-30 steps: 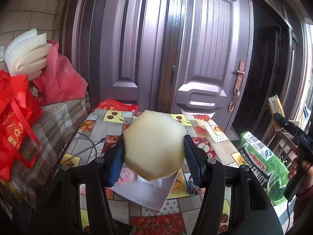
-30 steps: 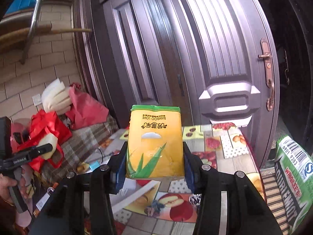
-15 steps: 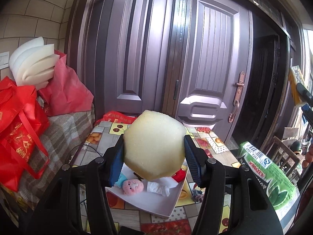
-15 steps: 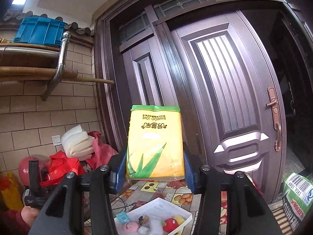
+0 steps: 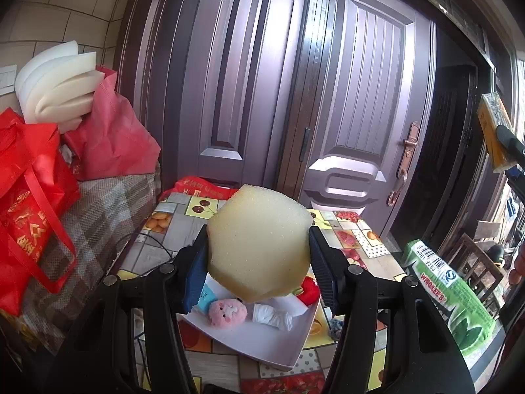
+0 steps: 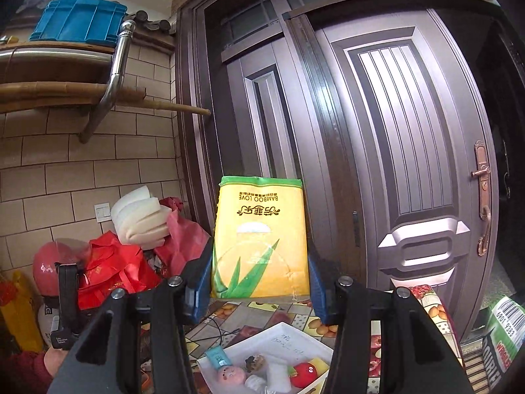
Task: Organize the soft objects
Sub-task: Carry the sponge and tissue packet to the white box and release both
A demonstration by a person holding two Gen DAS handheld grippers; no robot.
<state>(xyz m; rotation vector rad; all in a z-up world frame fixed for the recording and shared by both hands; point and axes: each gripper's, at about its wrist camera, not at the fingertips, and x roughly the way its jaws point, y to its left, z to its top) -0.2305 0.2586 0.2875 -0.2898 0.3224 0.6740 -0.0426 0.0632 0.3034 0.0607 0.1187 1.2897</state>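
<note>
My left gripper [image 5: 259,266] is shut on a pale yellow sponge [image 5: 259,246], held in the air above a white tray [image 5: 262,338]. In the tray lie a pink plush toy [image 5: 228,312], a white cloth bundle [image 5: 272,316], a red plush [image 5: 310,290] and a blue tube [image 5: 205,295]. My right gripper [image 6: 261,279] is shut on a yellow tissue pack [image 6: 261,239], raised high over the same tray [image 6: 282,341]. The tissue pack [image 5: 495,134] also shows at the right edge of the left wrist view.
The tray rests on a fruit-patterned table [image 5: 177,229] before a purple door [image 5: 361,115]. Red bags [image 5: 29,190] and white foam pieces [image 5: 54,85] pile up on the left. A green sack [image 5: 449,295] stands at the right. A metal rack [image 6: 108,75] juts from the wall.
Both grippers rose and drew back from the table, each keeping its hold. The tray with its toys has come into view below them. The right gripper's view tilted upward.
</note>
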